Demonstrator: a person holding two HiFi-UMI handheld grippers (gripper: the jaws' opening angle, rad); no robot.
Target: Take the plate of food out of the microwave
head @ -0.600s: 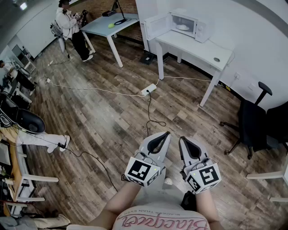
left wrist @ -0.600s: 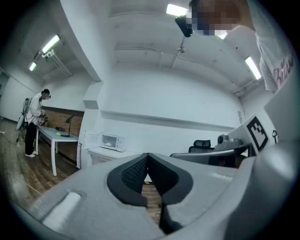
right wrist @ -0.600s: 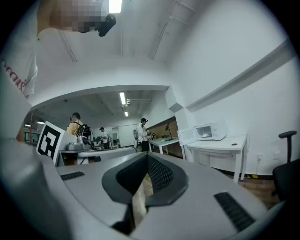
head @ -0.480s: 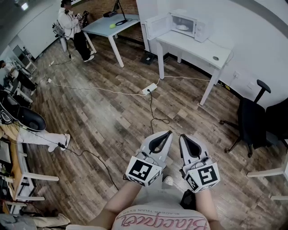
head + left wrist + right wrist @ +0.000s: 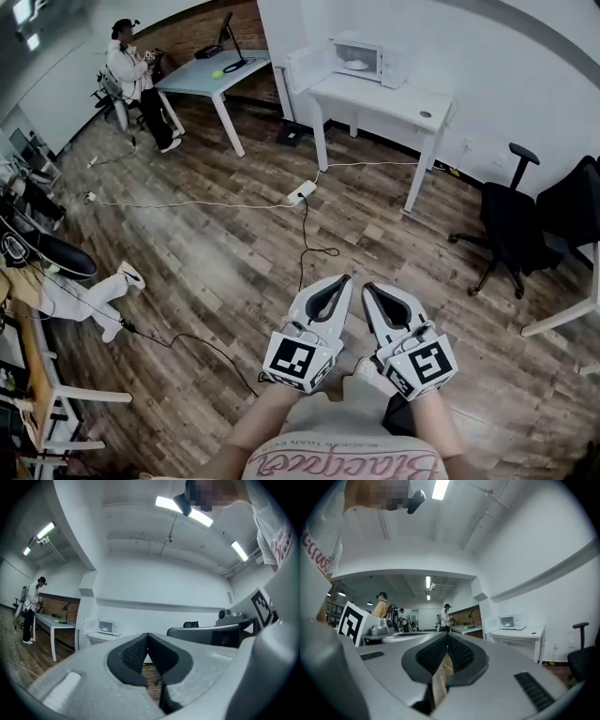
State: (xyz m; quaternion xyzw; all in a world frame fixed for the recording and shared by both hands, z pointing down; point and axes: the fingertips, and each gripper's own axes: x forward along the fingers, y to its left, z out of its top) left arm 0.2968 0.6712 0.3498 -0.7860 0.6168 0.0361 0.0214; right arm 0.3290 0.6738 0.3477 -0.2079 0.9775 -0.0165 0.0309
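Pointing level above the wood-plank floor (image 5: 216, 244), the left gripper (image 5: 339, 284) and the right gripper (image 5: 372, 292) are sitting side by side, each a smooth grey shell lined with ribbed black pads. Both pairs of jaws are pressing together at the tips and are pinching nothing. The plate (image 5: 356, 65), a pale round disc, is lying inside the boxy white microwave (image 5: 367, 58), whose door (image 5: 305, 67) is hanging open. The microwave is standing on a flat white table (image 5: 389, 101) against the wall, well apart from both grippers. A black cable (image 5: 305, 239) is trailing across the planks between them.
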